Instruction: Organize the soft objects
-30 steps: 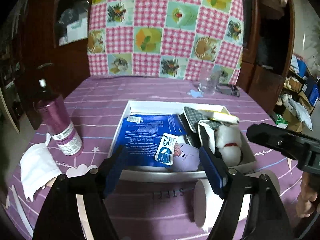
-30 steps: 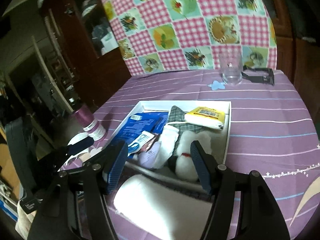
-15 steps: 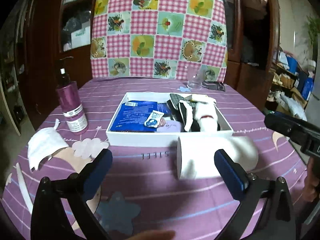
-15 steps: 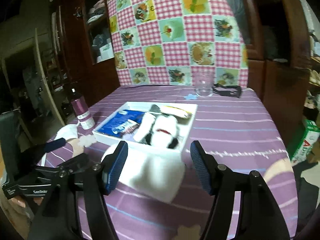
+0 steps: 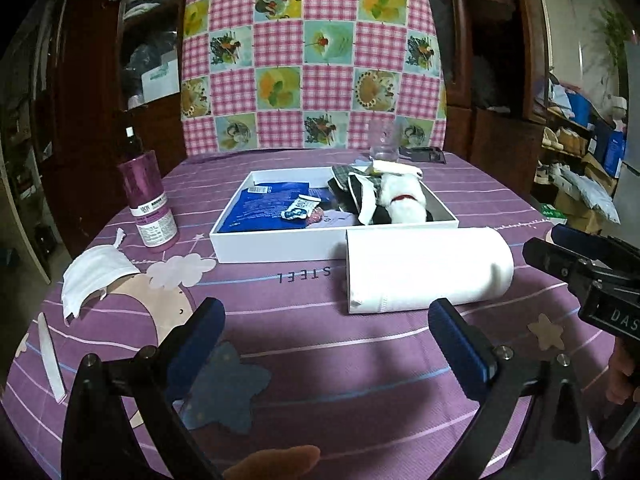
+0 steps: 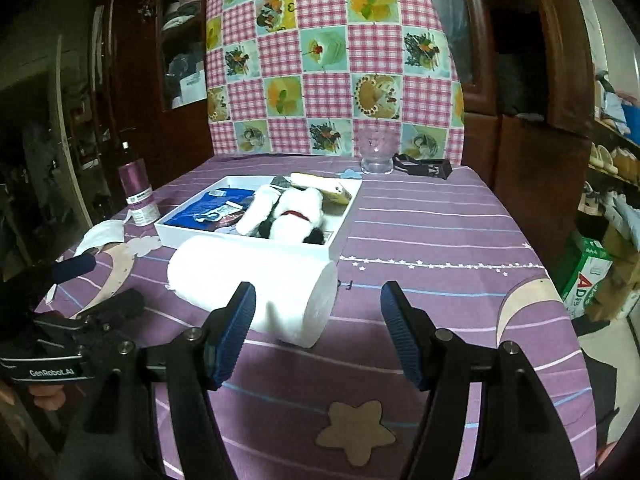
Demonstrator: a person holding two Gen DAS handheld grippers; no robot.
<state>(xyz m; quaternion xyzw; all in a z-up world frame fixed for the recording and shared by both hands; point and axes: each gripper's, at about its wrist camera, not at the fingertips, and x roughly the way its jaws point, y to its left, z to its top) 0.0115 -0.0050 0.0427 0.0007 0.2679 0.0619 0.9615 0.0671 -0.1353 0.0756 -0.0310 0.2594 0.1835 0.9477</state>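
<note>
**Fingers apart on both, nothing held**

Fingers of left gripper [image 5: 326, 338] and right gripper [image 6: 318, 330] spread wide, empty, above purple counter [image 6: 440, 240]. White paper roll [image 5: 426, 270] lies on its side, touching white tray's [image 5: 276, 244] near wall. Plush toy [image 6: 294, 210], blue packet [image 5: 266, 208] inside tray. Face mask [image 5: 94, 276] and purple bottle [image 5: 148, 200] well left.

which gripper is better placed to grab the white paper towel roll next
Right, probably. The right gripper is open with the white paper towel roll just ahead; the open left gripper sits farther back.
</note>
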